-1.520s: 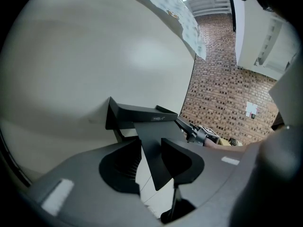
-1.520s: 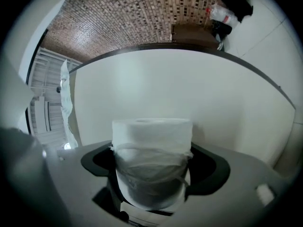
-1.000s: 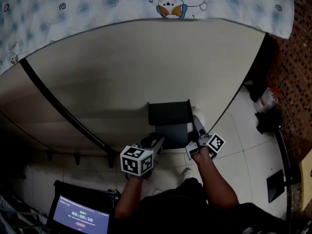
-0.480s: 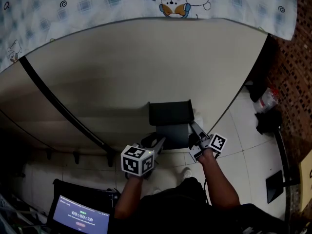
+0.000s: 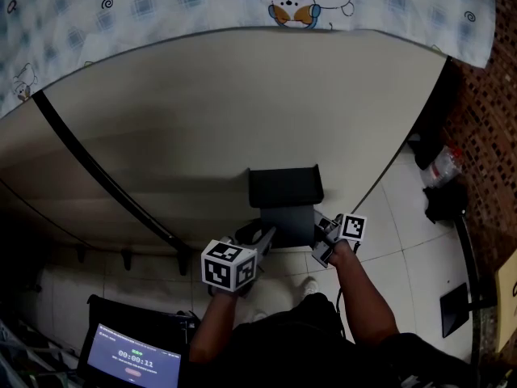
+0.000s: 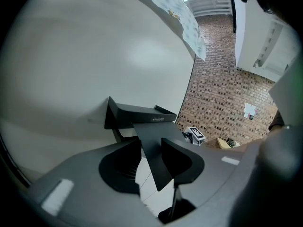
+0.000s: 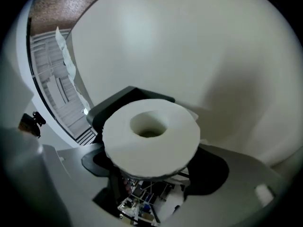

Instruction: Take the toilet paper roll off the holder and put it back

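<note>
A black toilet paper holder (image 5: 284,187) is fixed to the beige wall, with a flat black flap (image 5: 292,221) hanging below its shelf. My left gripper (image 5: 260,237) is under it and shut on that flap (image 6: 150,157), which runs between the jaws in the left gripper view. The white toilet paper roll (image 7: 150,138) sits between the jaws of my right gripper (image 7: 151,165), its hollow core facing the camera. The right gripper (image 5: 323,231) is at the holder's lower right corner; the roll itself is hidden in the head view. The holder's shelf (image 6: 138,114) looks bare.
A patterned cloth (image 5: 242,2) hangs over the wall's top. A black rail (image 5: 97,176) crosses the wall diagonally at left. A brick wall (image 5: 485,136), a tiled floor (image 5: 404,225) and dark items (image 5: 443,192) are at right. A lit screen (image 5: 133,362) sits bottom left.
My right gripper has swung down and in toward the holder's lower right corner and turned, so its marker cube now faces more upward. The left gripper has kept still.
</note>
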Action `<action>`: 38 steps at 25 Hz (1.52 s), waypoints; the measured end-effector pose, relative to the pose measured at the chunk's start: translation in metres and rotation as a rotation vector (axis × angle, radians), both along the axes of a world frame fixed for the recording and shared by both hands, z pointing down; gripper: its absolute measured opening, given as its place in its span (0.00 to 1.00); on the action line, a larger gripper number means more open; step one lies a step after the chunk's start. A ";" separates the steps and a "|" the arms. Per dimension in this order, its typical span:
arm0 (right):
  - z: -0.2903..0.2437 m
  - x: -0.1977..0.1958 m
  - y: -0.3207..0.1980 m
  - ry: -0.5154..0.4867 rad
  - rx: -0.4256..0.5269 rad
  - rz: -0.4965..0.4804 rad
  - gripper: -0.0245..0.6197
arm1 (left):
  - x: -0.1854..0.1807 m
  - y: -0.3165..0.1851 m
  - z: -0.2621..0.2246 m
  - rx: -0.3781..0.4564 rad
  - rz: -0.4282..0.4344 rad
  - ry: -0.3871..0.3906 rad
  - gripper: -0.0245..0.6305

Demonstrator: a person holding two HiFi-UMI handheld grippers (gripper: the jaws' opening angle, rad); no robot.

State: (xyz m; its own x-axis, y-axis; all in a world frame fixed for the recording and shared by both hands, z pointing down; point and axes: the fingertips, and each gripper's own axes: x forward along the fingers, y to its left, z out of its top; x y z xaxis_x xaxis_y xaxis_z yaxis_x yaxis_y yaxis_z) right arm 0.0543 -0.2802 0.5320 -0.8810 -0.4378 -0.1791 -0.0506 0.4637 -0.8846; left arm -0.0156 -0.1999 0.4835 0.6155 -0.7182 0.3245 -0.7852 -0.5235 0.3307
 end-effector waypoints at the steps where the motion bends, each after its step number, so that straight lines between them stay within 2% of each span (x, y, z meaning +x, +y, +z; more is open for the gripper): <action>1: -0.001 -0.006 0.002 0.012 0.014 -0.029 0.70 | 0.000 0.000 0.000 0.000 0.000 0.000 0.27; 5: -0.001 -0.023 0.008 0.042 0.028 -0.102 0.70 | 0.000 0.001 0.000 -0.001 0.001 -0.001 0.27; 12: 0.001 -0.043 0.014 0.055 0.042 -0.172 0.70 | 0.000 0.000 0.000 0.000 0.003 -0.001 0.27; 19: 0.003 -0.050 0.019 0.047 0.024 -0.219 0.70 | 0.000 0.002 -0.001 0.000 0.005 0.008 0.27; 25: 0.009 -0.057 0.019 0.057 -0.029 -0.262 0.70 | 0.000 0.000 0.000 -0.005 0.007 0.005 0.27; 31: 0.011 -0.057 0.027 0.038 -0.012 -0.287 0.71 | -0.001 0.000 0.003 -0.006 0.006 -0.012 0.28; 33: 0.011 -0.054 0.030 0.061 0.029 -0.295 0.79 | -0.001 0.000 0.004 -0.007 0.006 -0.023 0.28; 38: 0.010 -0.023 0.017 0.089 0.044 -0.215 0.82 | -0.004 -0.003 0.011 0.002 -0.007 -0.073 0.27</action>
State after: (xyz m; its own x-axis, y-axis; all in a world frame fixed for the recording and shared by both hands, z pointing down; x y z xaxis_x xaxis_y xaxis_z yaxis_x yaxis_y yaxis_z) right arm 0.0312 -0.2630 0.5418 -0.9664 -0.2316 -0.1115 -0.0231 0.5103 -0.8597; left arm -0.0192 -0.2027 0.4945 0.5853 -0.7228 0.3673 -0.8108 -0.5186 0.2714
